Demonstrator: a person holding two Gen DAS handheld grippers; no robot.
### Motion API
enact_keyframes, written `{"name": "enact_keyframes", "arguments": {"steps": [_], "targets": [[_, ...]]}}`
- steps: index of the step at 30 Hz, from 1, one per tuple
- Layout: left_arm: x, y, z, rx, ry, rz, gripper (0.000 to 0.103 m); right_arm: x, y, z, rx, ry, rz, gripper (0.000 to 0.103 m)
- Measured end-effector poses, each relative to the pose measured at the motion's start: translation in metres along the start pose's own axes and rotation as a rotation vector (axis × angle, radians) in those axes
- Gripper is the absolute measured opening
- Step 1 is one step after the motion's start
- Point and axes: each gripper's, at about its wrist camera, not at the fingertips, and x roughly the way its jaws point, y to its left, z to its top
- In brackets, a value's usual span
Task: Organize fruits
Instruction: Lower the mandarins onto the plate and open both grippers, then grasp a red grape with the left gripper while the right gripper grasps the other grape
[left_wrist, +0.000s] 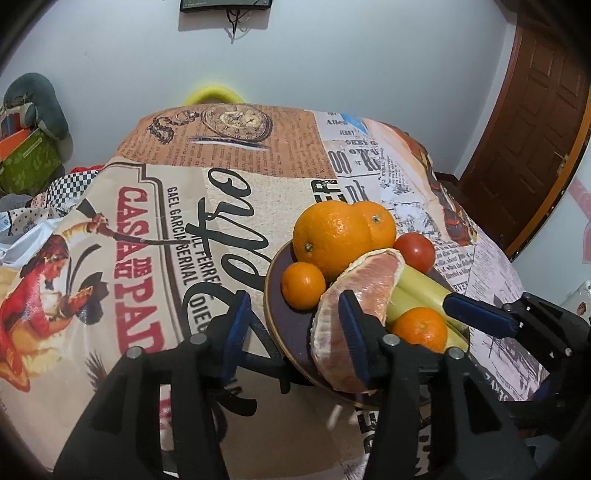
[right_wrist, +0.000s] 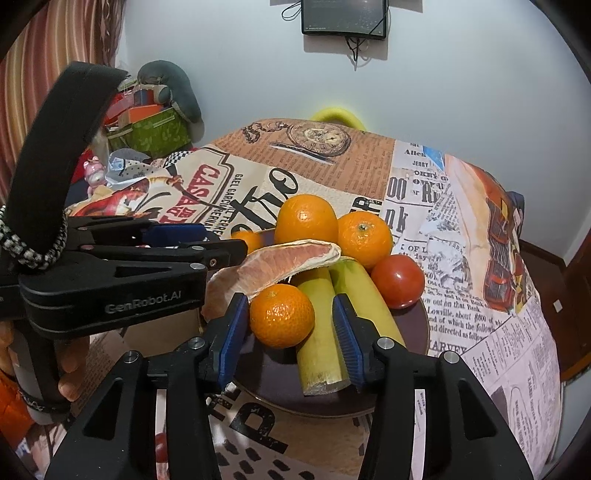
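A dark plate (left_wrist: 269, 291) (right_wrist: 273, 380) on the printed tablecloth holds two oranges (left_wrist: 332, 236) (right_wrist: 306, 219), a tomato (left_wrist: 415, 251) (right_wrist: 399, 280), banana pieces (left_wrist: 417, 284) (right_wrist: 321, 332), a pink grapefruit segment (left_wrist: 365, 280) (right_wrist: 291, 262) and two mandarins. My left gripper (left_wrist: 295, 332) (right_wrist: 221, 240) stands open over the plate's left rim; its right finger overlaps the segment and its left pad touches nothing. My right gripper (right_wrist: 290, 332) is open around the near mandarin (right_wrist: 282, 315) (left_wrist: 419, 328), with a gap on the right side. The other mandarin (left_wrist: 303, 284) sits by the rim.
The tablecloth (left_wrist: 166, 240) drops away at the right and far edges. A yellow chair back (left_wrist: 214, 94) stands behind the table. Boxes and clutter (right_wrist: 155, 129) pile up at the left, and a wooden door (left_wrist: 535, 129) is at the right. A person's hand (right_wrist: 70, 369) holds the left gripper.
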Motion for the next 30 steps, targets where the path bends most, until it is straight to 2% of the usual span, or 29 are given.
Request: {"name": "enact_keyframes", "arguments": {"steps": [6,8,10,21,27,30], "targets": [[-0.014,-0.004,-0.002,0.004,-0.010,-0.012,0.049,-0.005,0.001,-0.001,-0.002,-0.002,-0.011,0.046],[-0.022,-0.005,-0.003,0.005,-0.018,-0.013,0.049,-0.009,0.000,-0.001,0.006,-0.009,-0.013,0.053],[-0.030,-0.004,-0.004,0.004,-0.028,-0.010,0.049,-0.014,-0.001,-0.001,0.011,-0.015,-0.017,0.054],[-0.086,-0.004,-0.022,0.003,-0.053,0.011,0.049,-0.052,0.000,-0.010,0.034,-0.027,-0.040,0.054],[-0.127,-0.009,-0.043,0.025,-0.070,0.027,0.050,-0.078,0.009,-0.023,0.038,-0.019,-0.051,0.054],[-0.146,-0.011,-0.055,0.033,-0.081,0.047,0.053,-0.088,0.015,-0.032,0.037,-0.008,-0.052,0.054]]}}
